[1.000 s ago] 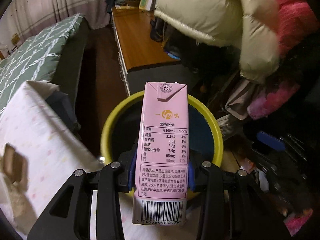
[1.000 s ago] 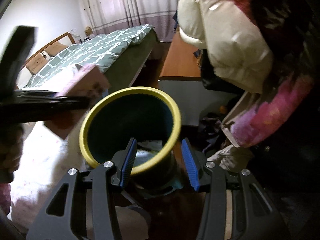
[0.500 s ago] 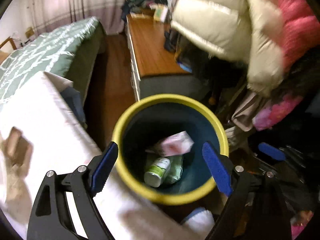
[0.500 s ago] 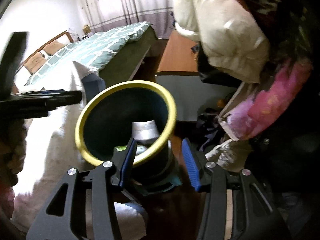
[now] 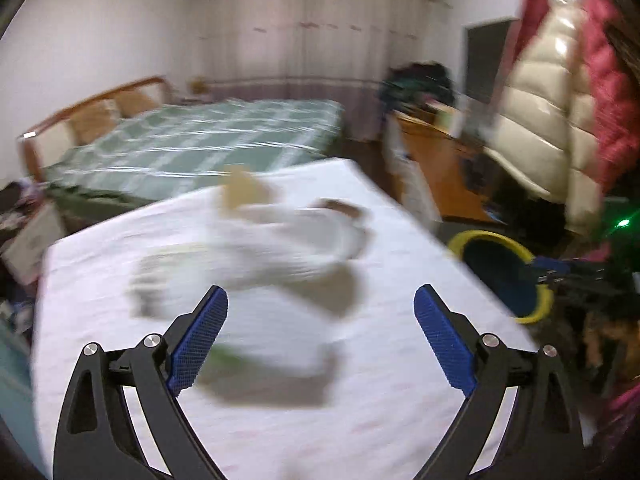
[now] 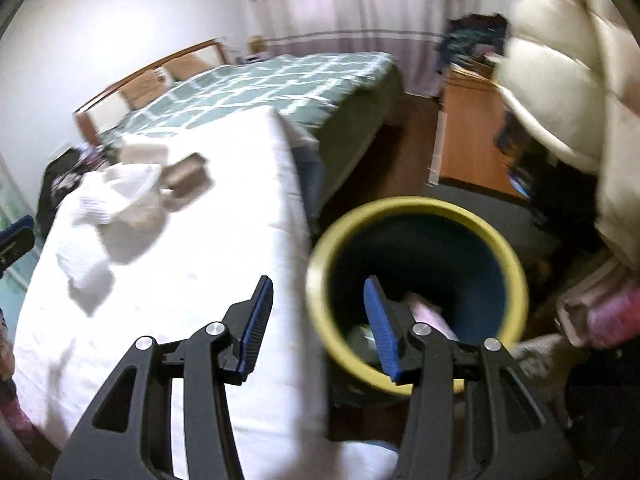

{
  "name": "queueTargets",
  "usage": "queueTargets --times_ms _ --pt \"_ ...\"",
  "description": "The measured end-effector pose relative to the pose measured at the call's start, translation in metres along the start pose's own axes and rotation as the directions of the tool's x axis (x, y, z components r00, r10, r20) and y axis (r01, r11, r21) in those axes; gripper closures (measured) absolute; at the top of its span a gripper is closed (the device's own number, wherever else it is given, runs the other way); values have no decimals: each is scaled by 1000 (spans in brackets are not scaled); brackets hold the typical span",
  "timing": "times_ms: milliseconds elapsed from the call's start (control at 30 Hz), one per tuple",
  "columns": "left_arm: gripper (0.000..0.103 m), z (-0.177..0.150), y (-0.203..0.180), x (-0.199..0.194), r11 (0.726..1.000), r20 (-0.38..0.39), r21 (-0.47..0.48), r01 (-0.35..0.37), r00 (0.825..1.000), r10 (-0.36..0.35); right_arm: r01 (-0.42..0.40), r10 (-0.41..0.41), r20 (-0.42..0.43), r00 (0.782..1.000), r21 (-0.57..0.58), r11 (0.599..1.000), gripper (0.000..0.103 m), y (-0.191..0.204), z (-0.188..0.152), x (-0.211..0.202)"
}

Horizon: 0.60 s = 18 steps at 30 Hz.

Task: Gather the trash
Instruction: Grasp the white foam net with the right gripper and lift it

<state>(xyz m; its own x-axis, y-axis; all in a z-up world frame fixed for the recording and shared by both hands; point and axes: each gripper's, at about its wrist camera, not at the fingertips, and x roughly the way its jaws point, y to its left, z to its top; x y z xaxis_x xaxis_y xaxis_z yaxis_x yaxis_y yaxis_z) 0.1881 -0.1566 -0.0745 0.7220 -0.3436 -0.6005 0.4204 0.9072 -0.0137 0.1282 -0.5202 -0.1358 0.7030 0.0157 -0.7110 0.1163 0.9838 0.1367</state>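
The bin (image 6: pixel 416 280), dark with a yellow rim, holds a pink carton (image 6: pixel 430 316) and stands at 3 o'clock of the white table (image 5: pixel 400 400), where blurred white litter (image 5: pixel 280 240) lies. The green bed (image 5: pixel 192 148) is at 12. The left gripper (image 5: pixel 320 332), jaws just opened wide and empty, angles down over the table; the right gripper (image 6: pixel 318 320), half-open, straddles the bin rim without pressing it.
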Motion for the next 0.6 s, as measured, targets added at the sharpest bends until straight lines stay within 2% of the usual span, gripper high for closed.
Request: queueTargets --times_ms 67,100,167,300,467,500,533,600 --pt "9 -8 36 -7 997 21 -37 -68 997 69 -46 46 2 999 -29 999 57 24 9 5" --pt "9 -14 56 -8 991 26 -58 -122 992 124 -75 75 3 997 -45 996 57 39 15 8" --pt "9 -20 83 -9 979 39 -84 -186 981 190 -123 124 9 992 -76 990 57 64 25 11" --pt "9 -40 145 0 938 25 -188 -291 953 301 -239 242 5 970 -129 962 57 120 48 23" --pt "9 -56 170 5 915 -3 -250 -316 945 326 -331 330 -38 943 -197 923 57 189 66 46" --pt "9 -57 171 4 916 6 -250 -314 945 326 -338 336 -43 941 -209 918 55 202 70 53" --pt "9 -59 170 3 914 13 -249 -320 943 334 -334 333 -43 942 -218 917 48 212 73 59" --pt "9 -59 165 2 911 23 -230 -342 934 357 -318 315 -52 948 -237 918 46 230 78 73"
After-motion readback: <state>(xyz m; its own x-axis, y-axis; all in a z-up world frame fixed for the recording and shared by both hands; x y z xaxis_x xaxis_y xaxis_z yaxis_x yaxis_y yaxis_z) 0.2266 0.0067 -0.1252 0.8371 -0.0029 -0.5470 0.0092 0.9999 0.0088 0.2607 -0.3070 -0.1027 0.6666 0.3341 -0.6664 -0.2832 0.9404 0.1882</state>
